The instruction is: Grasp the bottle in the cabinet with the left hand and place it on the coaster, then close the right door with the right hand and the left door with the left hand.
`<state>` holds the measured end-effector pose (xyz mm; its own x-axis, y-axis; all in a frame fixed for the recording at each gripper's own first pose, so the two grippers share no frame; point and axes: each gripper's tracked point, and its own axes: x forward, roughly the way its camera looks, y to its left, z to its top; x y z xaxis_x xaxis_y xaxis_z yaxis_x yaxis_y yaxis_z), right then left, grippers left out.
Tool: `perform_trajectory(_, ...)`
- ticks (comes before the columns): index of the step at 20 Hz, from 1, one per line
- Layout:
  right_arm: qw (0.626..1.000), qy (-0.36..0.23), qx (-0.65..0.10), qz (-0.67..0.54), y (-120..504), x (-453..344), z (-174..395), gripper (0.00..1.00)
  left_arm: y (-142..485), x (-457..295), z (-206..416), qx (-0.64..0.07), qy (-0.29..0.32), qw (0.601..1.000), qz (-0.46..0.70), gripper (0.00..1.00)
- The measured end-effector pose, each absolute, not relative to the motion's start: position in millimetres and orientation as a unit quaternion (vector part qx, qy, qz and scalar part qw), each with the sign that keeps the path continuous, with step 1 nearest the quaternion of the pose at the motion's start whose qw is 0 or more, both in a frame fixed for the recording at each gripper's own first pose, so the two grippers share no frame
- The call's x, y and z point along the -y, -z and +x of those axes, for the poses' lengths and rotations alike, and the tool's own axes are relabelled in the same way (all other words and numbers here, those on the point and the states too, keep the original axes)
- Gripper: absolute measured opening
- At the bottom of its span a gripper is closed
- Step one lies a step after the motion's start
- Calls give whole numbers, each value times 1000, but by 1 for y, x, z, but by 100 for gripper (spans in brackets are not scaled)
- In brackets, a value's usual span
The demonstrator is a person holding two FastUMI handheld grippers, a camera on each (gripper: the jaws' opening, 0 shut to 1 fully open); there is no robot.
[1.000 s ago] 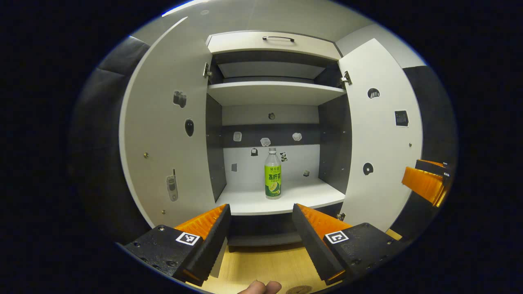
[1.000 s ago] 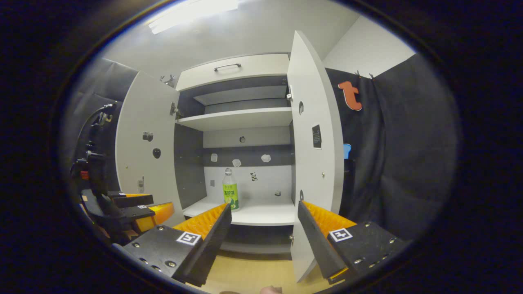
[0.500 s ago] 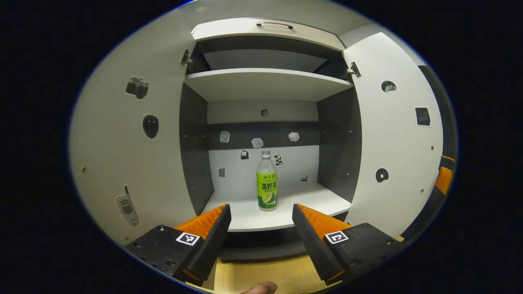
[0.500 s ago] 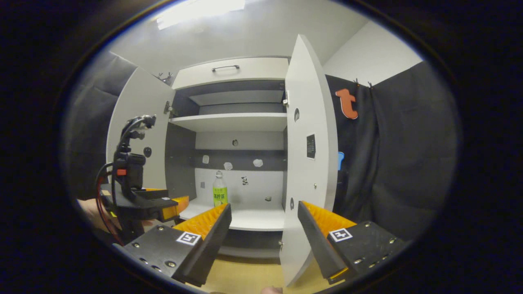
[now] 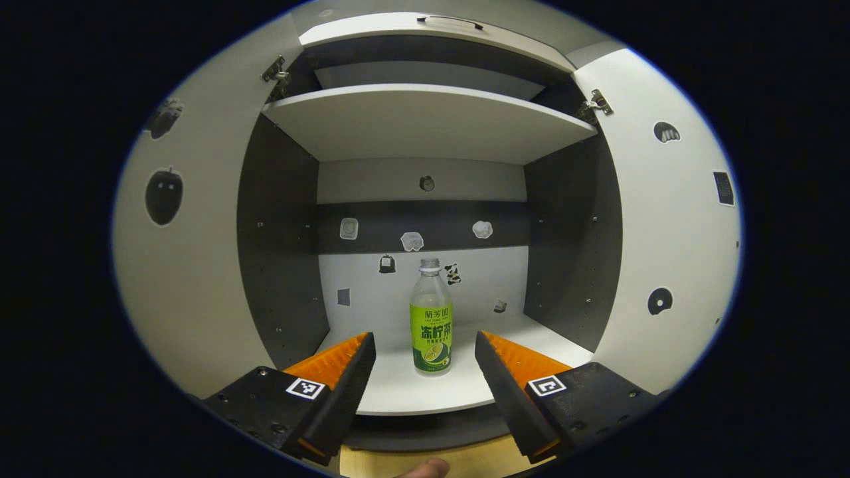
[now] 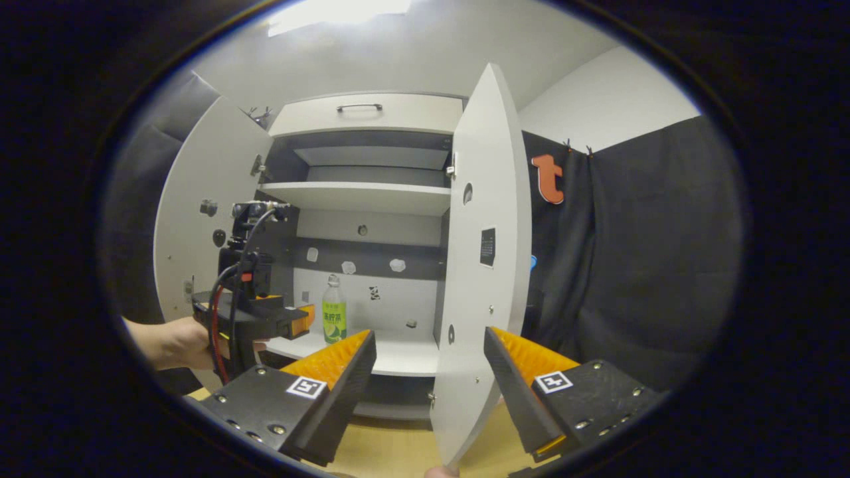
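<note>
Left tool (image 5: 425,372) open, fingers spread at the cabinet mouth, bottle (image 5: 431,318) upright just beyond and between them, untouched, on the lower shelf (image 5: 398,392). Right tool (image 6: 428,362) open too, held back from the cabinet, edge of the open right door (image 6: 481,265) between its fingers. Left door (image 5: 192,279) swung wide

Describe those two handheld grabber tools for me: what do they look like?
Each has two wedge-shaped ridged fingers on black blocks carrying small black-and-white square markers. The left gripper and right gripper match. The left one carries a camera mount with red and black cables, held in a bare hand.
</note>
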<state>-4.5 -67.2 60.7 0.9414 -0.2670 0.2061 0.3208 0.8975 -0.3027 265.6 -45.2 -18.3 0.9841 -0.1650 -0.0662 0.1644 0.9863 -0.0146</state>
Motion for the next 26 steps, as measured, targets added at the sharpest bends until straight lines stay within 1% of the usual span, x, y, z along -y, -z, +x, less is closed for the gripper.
perform_trajectory(5,973,149,84,-155,-56,63,-4,98,24,46,291,-31,77,997,-2,95)
perform_trajectory(8,971,152,84,-167,-53,63,-2,98,27,52,313,-25,82,996,6,95)
perform_trajectory(11,965,151,103,-186,-58,55,-2,98,28,61,338,-21,82,996,9,95)
perform_trajectory(12,964,148,106,-197,-57,52,-1,93,31,66,346,-23,84,996,15,94)
perform_trajectory(13,963,140,104,-205,-54,48,-1,98,36,68,353,-26,83,996,21,95)
perform_trajectory(14,964,129,98,-209,-48,43,1,93,41,70,359,-31,81,996,23,94)
perform_trajectory(16,967,120,92,-204,-43,40,0,94,50,75,368,-42,83,995,21,94)
perform_trajectory(17,970,117,95,-192,-43,39,-1,96,52,74,373,-41,79,996,24,95)
perform_trajectory(19,972,118,97,-181,-45,42,-2,96,54,73,382,-40,71,996,29,95)
perform_trajectory(20,971,121,97,-184,-45,44,-3,94,53,73,387,-36,69,997,28,94)
perform_trajectory(22,968,128,93,-197,-45,51,-5,93,54,74,397,-30,66,997,36,94)
perform_trajectory(24,965,133,91,-207,-45,55,-8,96,56,75,405,-26,63,997,39,94)
perform_trajectory(26,963,136,93,-212,-46,58,-10,96,62,77,412,-28,66,996,43,94)
